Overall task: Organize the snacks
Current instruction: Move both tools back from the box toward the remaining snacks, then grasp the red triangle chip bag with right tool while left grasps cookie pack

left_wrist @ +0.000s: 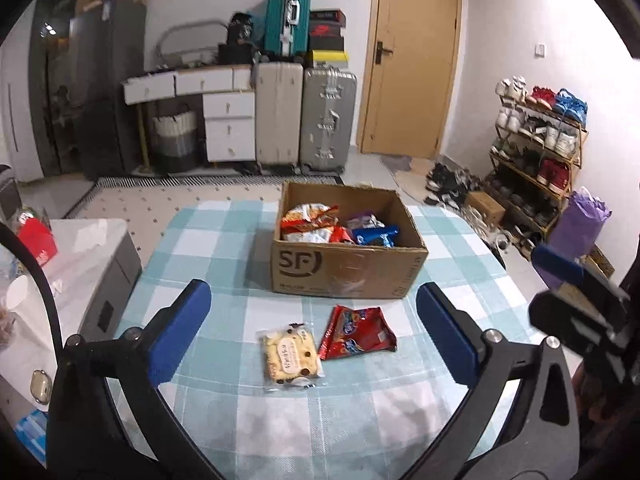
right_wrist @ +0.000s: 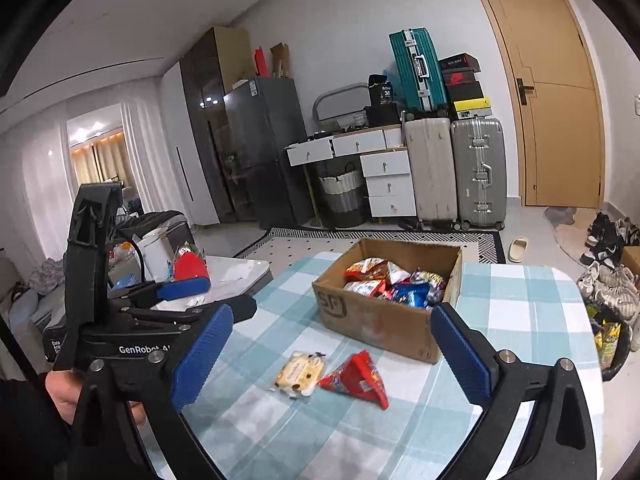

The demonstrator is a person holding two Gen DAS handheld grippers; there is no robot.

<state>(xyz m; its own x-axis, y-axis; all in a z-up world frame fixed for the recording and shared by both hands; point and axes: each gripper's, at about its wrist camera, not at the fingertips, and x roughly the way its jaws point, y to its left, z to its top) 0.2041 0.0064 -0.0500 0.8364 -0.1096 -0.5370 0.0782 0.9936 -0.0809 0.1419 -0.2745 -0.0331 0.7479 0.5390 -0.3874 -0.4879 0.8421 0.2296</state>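
Left tongs (left_wrist: 314, 332): jaws wide, nothing between the blue pads; raised over the worktop on the near side of the box.
Biscuit packet (left_wrist: 292, 356): flat on the checked worktop (left_wrist: 200, 232), near side of the box, apart from it.
Red packet (left_wrist: 358, 332): just right of the biscuit packet, edges about touching; near the box front.
Box (left_wrist: 348, 268): cardboard, open top, holding several snack bags (left_wrist: 320, 228).
Right tongs (right_wrist: 332, 356): jaws wide, holding nothing, near side of the box.
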